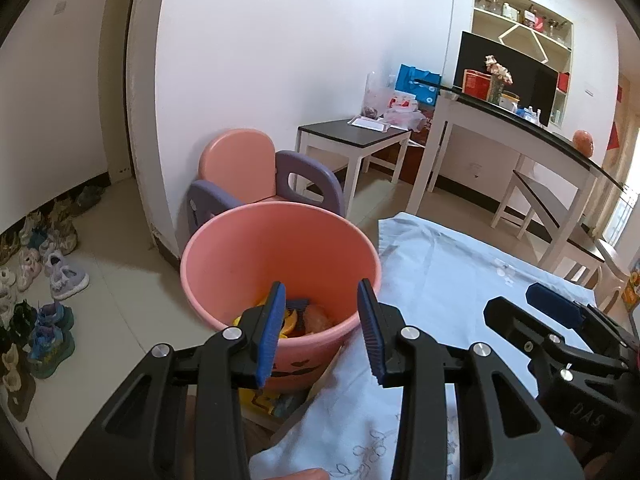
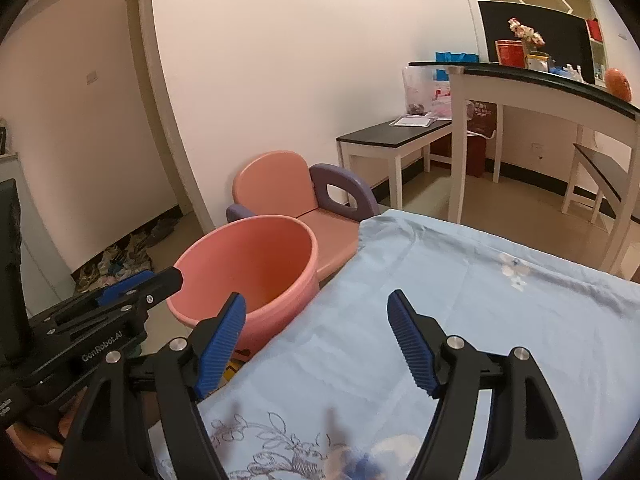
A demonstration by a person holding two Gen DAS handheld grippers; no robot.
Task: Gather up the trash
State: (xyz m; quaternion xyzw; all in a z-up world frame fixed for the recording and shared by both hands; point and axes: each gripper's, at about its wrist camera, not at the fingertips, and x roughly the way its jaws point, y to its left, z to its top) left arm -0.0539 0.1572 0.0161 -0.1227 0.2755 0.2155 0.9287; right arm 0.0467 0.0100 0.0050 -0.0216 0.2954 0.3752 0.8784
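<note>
Ahead of left tongs (image 1: 320, 330): pink bucket (image 1: 280, 264).

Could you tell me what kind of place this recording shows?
Most likely a lived-in home: shoes lined up on the floor, a child's pink chair against the wall, and a dining table with benches.

A pink plastic bucket (image 1: 280, 272) stands upright on the floor, its round rim touching or just beside the left edge of the light blue cloth (image 1: 440, 280). Its mouth is open and its walls are smooth, with dark markings on the outside near the base. At the bottom of the bucket lies the collected trash (image 1: 296, 316): yellow and orange scraps, a dark blue ridged piece and a dull pinkish lump, heaped together against the near wall. From the right wrist view the bucket's (image 2: 256, 264) inner far wall shows bare.
</note>
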